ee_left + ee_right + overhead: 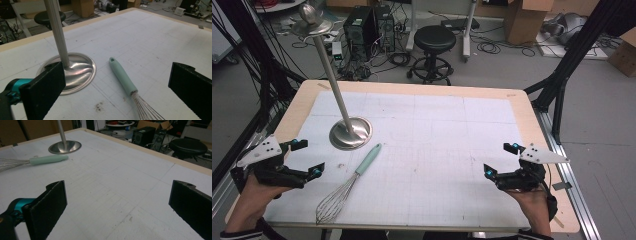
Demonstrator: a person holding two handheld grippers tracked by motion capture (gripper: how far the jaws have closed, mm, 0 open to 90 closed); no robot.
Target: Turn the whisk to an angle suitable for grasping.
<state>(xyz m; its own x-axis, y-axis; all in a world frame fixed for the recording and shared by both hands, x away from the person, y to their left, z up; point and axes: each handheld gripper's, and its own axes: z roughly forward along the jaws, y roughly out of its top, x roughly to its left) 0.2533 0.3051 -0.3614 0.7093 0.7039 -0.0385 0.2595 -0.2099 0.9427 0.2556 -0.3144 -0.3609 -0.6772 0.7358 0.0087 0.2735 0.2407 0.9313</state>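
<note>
Whisk (347,186): it lies flat on the white gridded mat (452,130), in the left half of the table, with the wire head toward the person and the mint-green handle (369,158) toward the far side. Nothing touches it.
Handle end: the tip of the handle lies just beside the round base of the metal stand (350,133), but apart from it. In the left gripper view a small hole shows at the tip, probably for hanging.
Metal stand: a tall ribbed pole rises from a shiny dish-shaped base and carries a small tray and a knob at the top. My guess is that the whisk should hang on it or lean against it, which would explain why the two are placed so close together.
Left gripper (303,158): it is held low over the left edge of the mat, near the whisk. The jaws are spread wide and hold nothing. In its own view the handle lies between the two black jaws, so it seems aimed for a grasp on the handle.
Right gripper (501,161): it is held over the right side of the mat, well apart from the whisk, jaws also spread wide and holding nothing. It seems to be waiting.
Step in hand: I judge the work not yet begun, with the left gripper the one to reach first.
</note>
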